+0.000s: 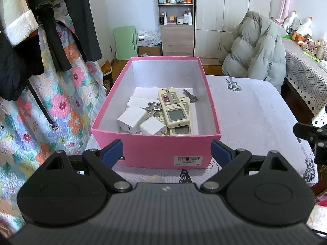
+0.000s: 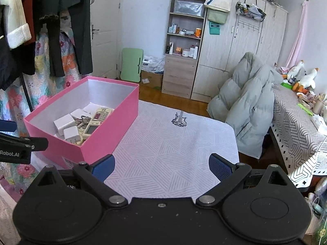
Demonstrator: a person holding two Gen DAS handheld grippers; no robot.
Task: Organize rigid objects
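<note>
Tablecloth (image 2: 173, 155) spread pale beneath all. Pink box (image 1: 155, 151) set at its left part, lidless, thin-walled cardboard, likely light; best taken by a long wall. Inside, piled touching: remotes (image 1: 173, 110), stiff, slick plastic, best pinched across the narrow sides; white chargers (image 1: 131, 120), hard, blocky; keys (image 1: 191, 97), small, metal. Left gripper (image 1: 167, 150) and right gripper (image 2: 161, 164) both spread wide, holding nothing.

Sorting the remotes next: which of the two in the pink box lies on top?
The remote with the pink button panel, lying lengthwise in the pink box; the other remote is mostly hidden beneath it, only its screen end showing.
</note>
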